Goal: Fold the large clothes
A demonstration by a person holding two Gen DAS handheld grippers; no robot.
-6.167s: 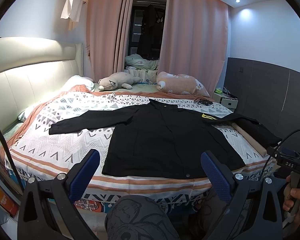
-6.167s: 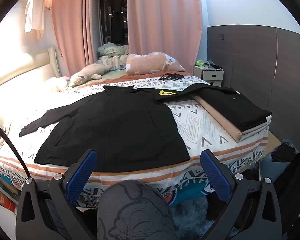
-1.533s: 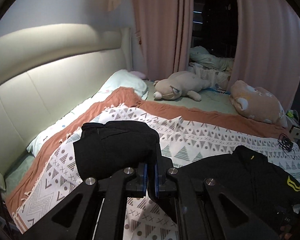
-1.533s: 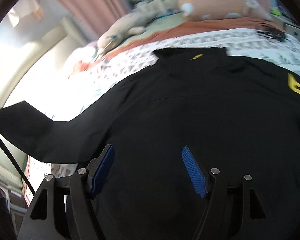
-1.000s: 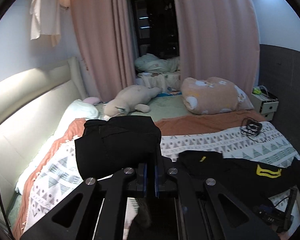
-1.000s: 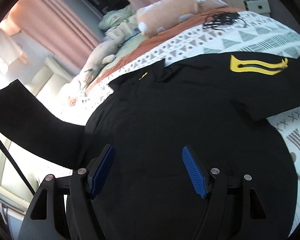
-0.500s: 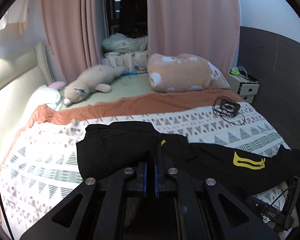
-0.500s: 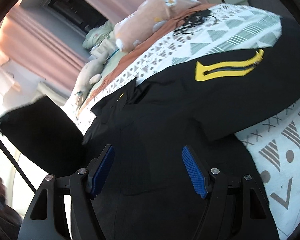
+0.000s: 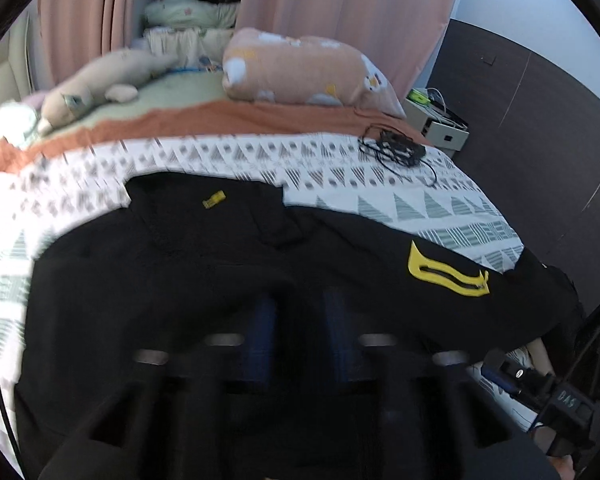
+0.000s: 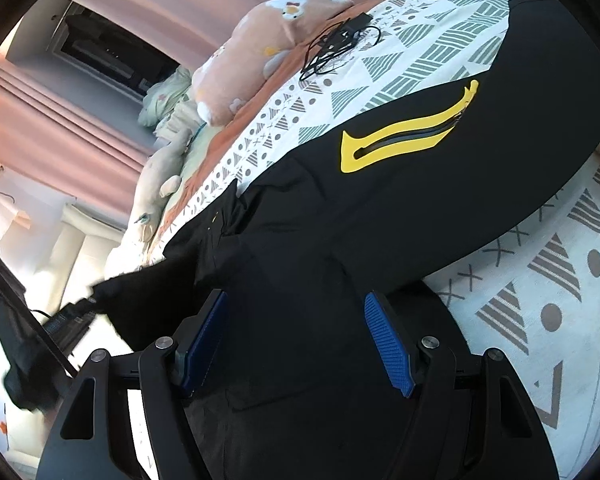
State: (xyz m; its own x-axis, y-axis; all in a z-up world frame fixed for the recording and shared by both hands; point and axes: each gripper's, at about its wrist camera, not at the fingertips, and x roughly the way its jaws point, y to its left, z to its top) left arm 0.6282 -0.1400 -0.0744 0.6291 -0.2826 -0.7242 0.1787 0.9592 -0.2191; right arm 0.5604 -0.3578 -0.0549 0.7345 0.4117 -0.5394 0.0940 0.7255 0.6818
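A large black jacket (image 9: 220, 264) with a yellow sleeve patch (image 9: 444, 272) lies spread on the patterned bed cover (image 9: 340, 168). My left gripper (image 9: 298, 320) hovers low over the jacket's chest, blurred, its blue pads a little apart with nothing between them. The left sleeve lies folded across the body (image 10: 148, 300). My right gripper (image 10: 296, 336) is open and empty just above the jacket (image 10: 340, 240), near the right sleeve with the yellow patch (image 10: 408, 136).
A peach pillow (image 9: 300, 68) and a plush toy (image 9: 96, 84) lie at the far side of the bed. A black cable bundle (image 9: 396, 148) sits on the cover beyond the jacket. A nightstand (image 9: 436, 124) stands at the far right by a dark wall.
My left gripper carried the left sleeve across over the jacket's body, lowered, and has let it go, its jaws parting. The right gripper stayed open and shifted toward the right sleeve.
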